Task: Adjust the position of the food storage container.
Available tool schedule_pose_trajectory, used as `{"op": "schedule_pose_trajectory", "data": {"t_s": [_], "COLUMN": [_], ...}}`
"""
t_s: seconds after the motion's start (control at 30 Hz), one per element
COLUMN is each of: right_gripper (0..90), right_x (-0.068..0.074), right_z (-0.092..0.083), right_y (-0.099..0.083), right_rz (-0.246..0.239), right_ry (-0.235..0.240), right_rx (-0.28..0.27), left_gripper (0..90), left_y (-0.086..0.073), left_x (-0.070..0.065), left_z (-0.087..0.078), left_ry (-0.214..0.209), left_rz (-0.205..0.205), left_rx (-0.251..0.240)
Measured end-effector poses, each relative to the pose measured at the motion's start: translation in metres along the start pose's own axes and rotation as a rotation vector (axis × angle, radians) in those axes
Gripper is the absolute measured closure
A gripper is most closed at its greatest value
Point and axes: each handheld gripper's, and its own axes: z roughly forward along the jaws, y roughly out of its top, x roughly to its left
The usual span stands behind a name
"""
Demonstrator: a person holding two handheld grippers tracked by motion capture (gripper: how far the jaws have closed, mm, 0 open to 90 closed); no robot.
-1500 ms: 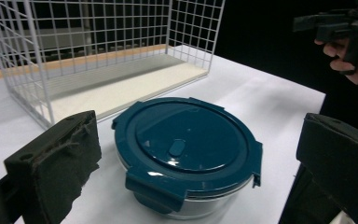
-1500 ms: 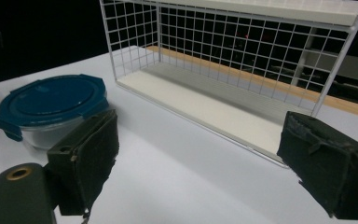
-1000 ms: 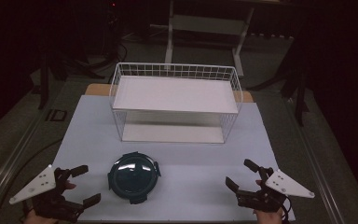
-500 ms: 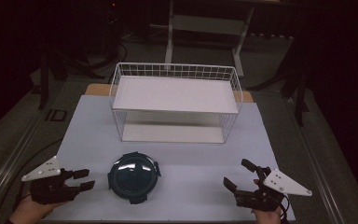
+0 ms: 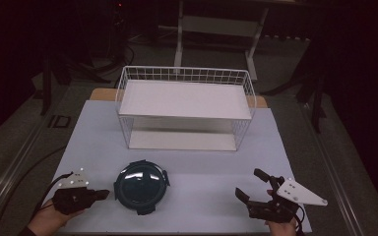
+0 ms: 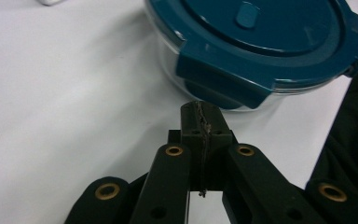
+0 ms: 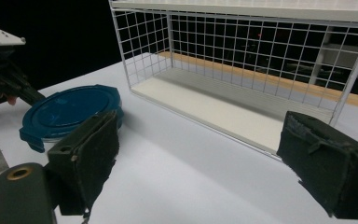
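On the near left of the pale table point(image 5: 202, 206), the left gripper point(image 5: 103, 195) has just drawn its 2 black jaws together with nothing between them, their tips just short of a side latch on the round clear container with a dark teal snap-on lid point(image 5: 141, 186). Behind it stands a white wire 2-tier rack point(image 5: 185, 109). Near the right edge, the right gripper point(image 5: 254, 187) rests with its padded jaws wide apart, holding nothing.

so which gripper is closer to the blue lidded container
Left. The left gripper, jaws shut on nothing, sits just short of the container at its left edge. The right gripper, jaws open, sits well off to the container's right.
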Motion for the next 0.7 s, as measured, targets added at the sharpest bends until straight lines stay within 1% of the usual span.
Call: {"op": "schedule_pose_trajectory", "data": {"t_s": [0.2,0.3,0.4,0.47,0.53,0.63,0.7], "right_gripper": [12.1,12.1,12.1,12.1,12.1,12.1,12.1], "right_x": [-0.001,-0.001,-0.001,-0.002,-0.002,-0.002,-0.001], "right_z": [0.0,0.0,0.0,0.0,0.0,0.0,0.0], "right_y": [-0.001,-0.001,-0.001,-0.001,-0.001,-0.001,-0.001], "right_rz": [0.003,0.002,0.005,0.006,0.008,0.007,0.003], "right_ry": [0.0,0.001,0.002,0.002,0.003,0.004,0.005], "right_rx": [0.005,0.005,0.004,0.004,0.006,0.006,0.006], "left_gripper": [89.7,89.7,89.7,89.6,89.7,89.7,89.7], "left_y": [0.004,0.006,0.007,0.009,0.012,0.016,0.02], "left_x": [-0.002,-0.003,-0.007,-0.007,-0.007,-0.006,-0.007], "left_z": [0.005,0.006,0.012,0.012,0.013,0.016,0.018], "left_ry": [-0.017,-0.009,0.003,0.005,0.018,0.014,0.009], "left_rz": [0.007,0.015,0.032,0.029,0.042,0.041,0.052], "left_rx": [0.009,0.024,0.057,0.06,0.071,0.068,0.071]}}
